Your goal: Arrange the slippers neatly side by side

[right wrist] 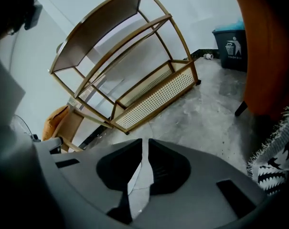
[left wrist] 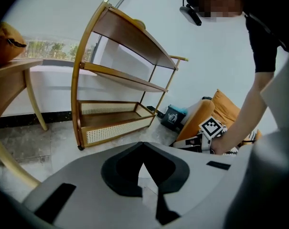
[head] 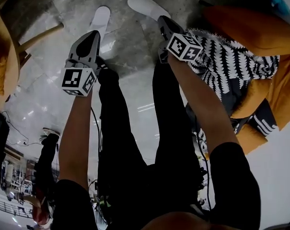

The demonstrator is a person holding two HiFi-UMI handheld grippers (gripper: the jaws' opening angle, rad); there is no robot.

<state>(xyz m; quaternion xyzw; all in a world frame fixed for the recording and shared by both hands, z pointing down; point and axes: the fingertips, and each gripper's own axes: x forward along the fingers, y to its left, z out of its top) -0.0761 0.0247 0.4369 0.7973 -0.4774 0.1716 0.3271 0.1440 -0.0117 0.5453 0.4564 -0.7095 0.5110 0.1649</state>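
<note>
Two white slippers lie on the grey floor in the head view. One slipper (head: 100,19) points straight away from me; the other slipper (head: 147,6) lies angled to its right, apart from it. My left gripper (head: 96,34) (left wrist: 143,143) hovers just short of the first slipper, its jaws meeting at the tips. My right gripper (head: 163,20) (right wrist: 145,142) hangs by the heel end of the second, its jaws together with only a thin slit. A white patch shows through the gap under each pair of jaws. Neither gripper visibly holds anything.
A curved wooden shelf rack (left wrist: 120,80) (right wrist: 134,75) stands ahead on the floor. An orange armchair (head: 260,32) with a black-and-white throw (head: 231,56) is to my right, a small bin (right wrist: 232,46) beyond it. A wooden table leg (head: 39,35) and an orange cushion (head: 1,56) are to my left.
</note>
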